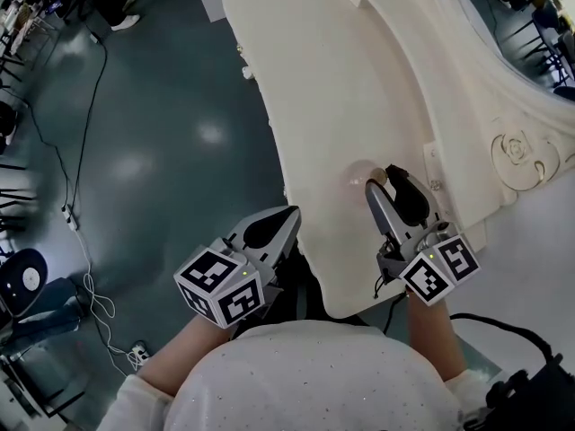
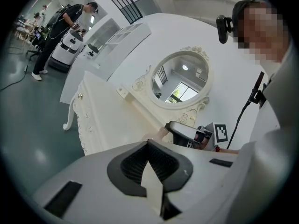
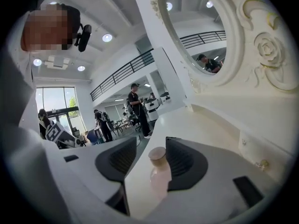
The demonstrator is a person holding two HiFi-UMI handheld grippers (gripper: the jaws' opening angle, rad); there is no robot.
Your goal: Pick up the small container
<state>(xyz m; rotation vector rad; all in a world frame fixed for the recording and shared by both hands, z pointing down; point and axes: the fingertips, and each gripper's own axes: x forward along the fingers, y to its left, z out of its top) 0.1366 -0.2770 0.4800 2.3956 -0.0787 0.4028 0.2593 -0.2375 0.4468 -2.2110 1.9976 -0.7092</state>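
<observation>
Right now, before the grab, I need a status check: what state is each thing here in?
Left hand-held gripper: shut, empty.
Right hand-held gripper: open, one jaw on each side of the container.
Container: upright on the table, cap on, not clamped.

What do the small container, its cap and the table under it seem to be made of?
The container is pale pink and slightly see-through: likely frosted plastic or glass. Its cap is matt beige, perhaps wood or plastic. The table is cream with a smooth, even coat: probably painted wood.
</observation>
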